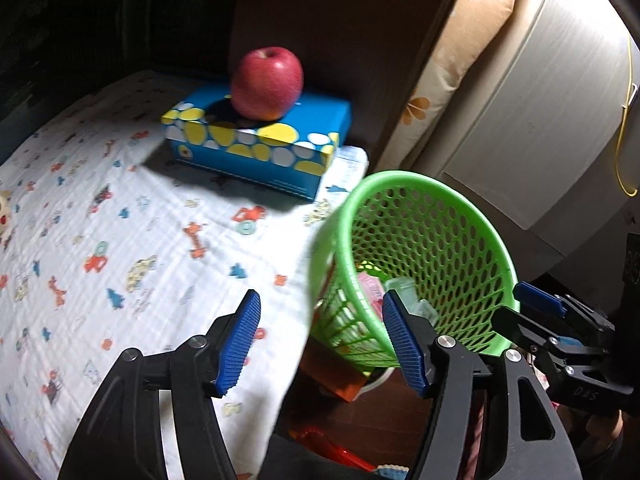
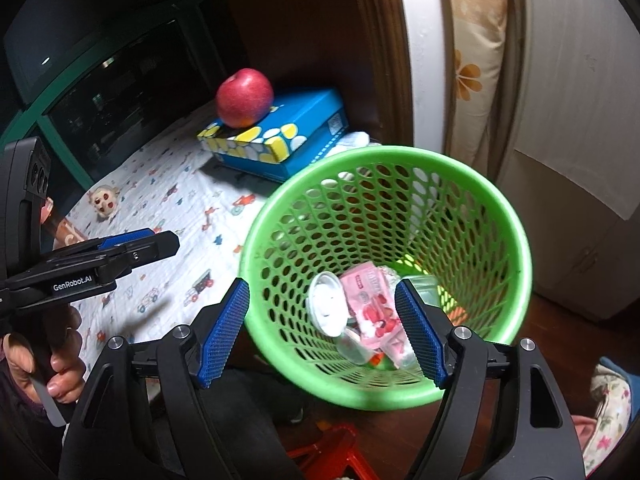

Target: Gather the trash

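A green mesh waste basket (image 2: pixel 500 216) (image 1: pixel 460 208) stands beside the table. In it lie a pink wrapper (image 2: pixel 372 300), a white plastic lid (image 2: pixel 326 304) and clear plastic pieces (image 1: pixel 404 288). My right gripper (image 2: pixel 324 332) is open and empty, held over the basket's near rim. My left gripper (image 1: pixel 320 344) is open and empty, its fingers straddling the table edge and the basket's left wall. The right gripper also shows at the right of the left wrist view (image 1: pixel 560 320), and the left gripper at the left of the right wrist view (image 2: pixel 136 248).
The table (image 1: pixel 120 220) has a white cloth with a cartoon print. A blue tissue box (image 1: pixel 256 144) (image 2: pixel 280 140) with a red apple (image 1: pixel 267 82) (image 2: pixel 245 97) on top stands at its far side. A small wrapped item (image 2: pixel 105 201) lies on the cloth's left. White cabinet (image 2: pixel 580 160) at the right.
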Demonstrator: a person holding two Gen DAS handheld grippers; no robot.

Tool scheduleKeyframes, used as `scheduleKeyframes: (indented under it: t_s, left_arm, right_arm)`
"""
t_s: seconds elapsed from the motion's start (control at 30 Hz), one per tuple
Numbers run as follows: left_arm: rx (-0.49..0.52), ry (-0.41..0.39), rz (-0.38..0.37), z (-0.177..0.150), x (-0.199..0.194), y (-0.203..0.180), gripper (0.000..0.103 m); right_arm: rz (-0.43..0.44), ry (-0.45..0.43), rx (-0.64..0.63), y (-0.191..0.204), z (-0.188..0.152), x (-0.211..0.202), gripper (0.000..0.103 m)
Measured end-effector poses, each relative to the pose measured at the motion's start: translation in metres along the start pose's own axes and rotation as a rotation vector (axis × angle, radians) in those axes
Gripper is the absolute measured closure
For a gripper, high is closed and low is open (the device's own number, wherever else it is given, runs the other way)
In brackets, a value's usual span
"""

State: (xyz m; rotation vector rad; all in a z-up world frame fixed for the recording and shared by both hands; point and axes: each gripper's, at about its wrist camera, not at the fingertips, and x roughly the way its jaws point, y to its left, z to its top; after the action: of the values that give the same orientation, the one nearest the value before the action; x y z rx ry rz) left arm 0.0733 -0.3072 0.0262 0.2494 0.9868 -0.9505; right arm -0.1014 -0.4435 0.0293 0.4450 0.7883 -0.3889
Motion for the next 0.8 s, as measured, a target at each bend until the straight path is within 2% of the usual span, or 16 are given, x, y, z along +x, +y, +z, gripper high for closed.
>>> scheduleKeyframes:
  t_s: [0.03, 0.13, 0.33, 0.8]
  left_arm:
    - [-0.007, -0.007, 0.018, -0.002, -0.004, 0.005, 0.033]
    - [-0.027, -0.034, 0.068, -0.005, -0.016, 0.017, 0.023]
    - [-0.056, -0.078, 0.149, -0.015, -0.038, 0.038, 0.011]
    - [-0.14, -0.125, 0.31, -0.034, -0.073, 0.078, 0.007]
  right_arm:
    - [0.007, 0.0, -0.009, 0.005, 0.0, 0.001, 0.025]
    - [0.032, 0.007, -0.026, 0.016, 0.002, 0.006, 0.025]
    - [0.073, 0.006, -0.078, 0.045, 0.003, 0.011, 0.022]
    - [0.113, -0.002, -0.175, 0.097, 0.002, 0.022, 0.016]
